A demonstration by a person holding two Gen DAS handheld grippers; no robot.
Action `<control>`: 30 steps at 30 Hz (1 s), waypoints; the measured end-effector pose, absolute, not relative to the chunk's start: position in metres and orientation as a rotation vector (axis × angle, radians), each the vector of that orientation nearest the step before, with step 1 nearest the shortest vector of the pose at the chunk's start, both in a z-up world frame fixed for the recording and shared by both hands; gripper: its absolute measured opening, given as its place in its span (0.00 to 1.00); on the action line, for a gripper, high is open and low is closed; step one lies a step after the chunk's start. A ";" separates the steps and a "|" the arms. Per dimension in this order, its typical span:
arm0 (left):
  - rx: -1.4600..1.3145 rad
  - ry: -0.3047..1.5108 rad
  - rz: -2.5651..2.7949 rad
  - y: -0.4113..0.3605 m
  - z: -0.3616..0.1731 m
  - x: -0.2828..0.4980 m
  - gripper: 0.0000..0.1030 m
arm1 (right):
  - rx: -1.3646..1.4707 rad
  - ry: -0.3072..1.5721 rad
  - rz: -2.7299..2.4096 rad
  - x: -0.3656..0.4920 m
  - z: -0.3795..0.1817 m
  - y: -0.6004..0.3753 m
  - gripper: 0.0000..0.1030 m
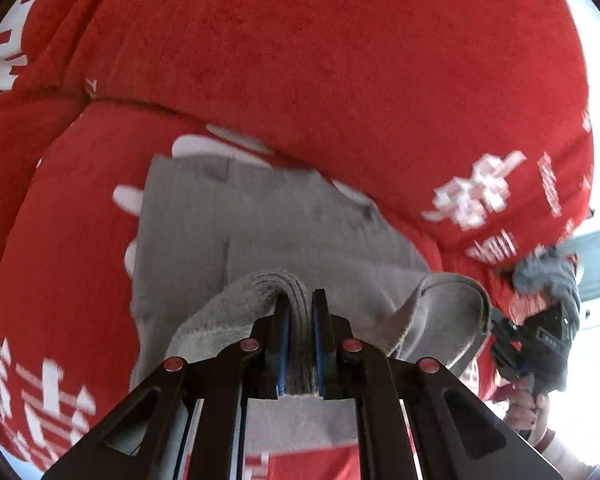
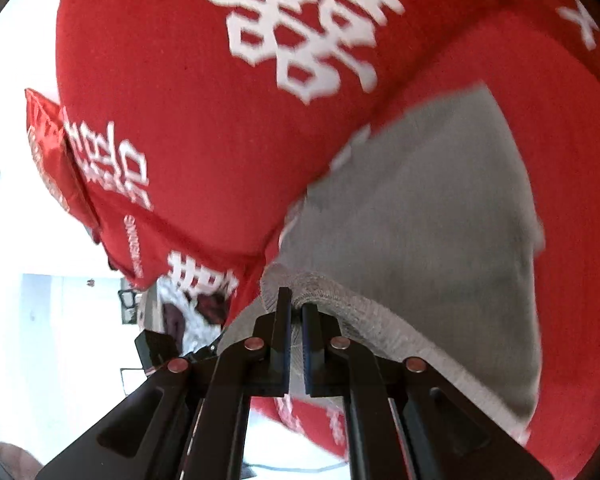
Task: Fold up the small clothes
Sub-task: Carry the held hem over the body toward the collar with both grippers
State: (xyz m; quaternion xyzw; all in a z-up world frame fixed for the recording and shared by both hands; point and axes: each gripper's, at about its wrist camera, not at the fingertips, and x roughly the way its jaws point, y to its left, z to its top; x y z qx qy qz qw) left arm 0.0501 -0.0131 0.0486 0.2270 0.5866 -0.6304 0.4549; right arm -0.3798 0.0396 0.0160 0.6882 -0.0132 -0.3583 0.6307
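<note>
**Q:** Firstly, how do the fingers of each gripper stand?

**A:** Left gripper (image 1: 300, 312): both blue-lined fingers (image 1: 283, 332) are pressed against a thick rolled edge of the grey garment (image 1: 240, 216), which fills the narrow gap between them. Right gripper (image 2: 296, 308): its fingers (image 2: 283, 320) likewise clamp a ribbed hem of the same grey garment (image 2: 440, 208), the cloth passing between the pads.

**Q:** Where does the garment lie, taking the red blanket as landmark?

**A:** The grey garment rests on the red blanket (image 1: 340, 60), a plush cover with white printed characters. In the left wrist view, most of the cloth lies spread flat on the blanket just beyond the fingers, while the held edge is lifted and curls over the fingertips. A second curled edge rises beside it, toward the right gripper. In the right wrist view, the garment fans out over the blanket (image 2: 172, 100) ahead and to the right of the fingers.

**Q:** What appears at the blanket's border?

**A:** In the left wrist view, the right gripper (image 1: 540, 336) shows at the blanket's right edge, with the person's hand (image 1: 526, 404) on its handle; a darker grey cloth (image 1: 548, 276) lies just above it. In the right wrist view, a pale wall (image 2: 20, 220) lies beyond the blanket's left edge.
</note>
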 end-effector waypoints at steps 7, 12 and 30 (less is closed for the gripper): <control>0.564 1.413 -1.446 -0.078 0.011 0.051 0.11 | 1.568 0.055 -0.866 -0.383 -0.013 -0.037 0.04; 0.641 1.339 -1.375 -0.100 -0.002 0.046 0.11 | 1.600 0.111 -0.892 -0.378 -0.041 -0.068 0.04; 1.019 1.192 -1.328 -0.121 -0.048 -0.005 0.75 | 1.306 0.688 -1.007 -0.367 -0.041 -0.086 0.53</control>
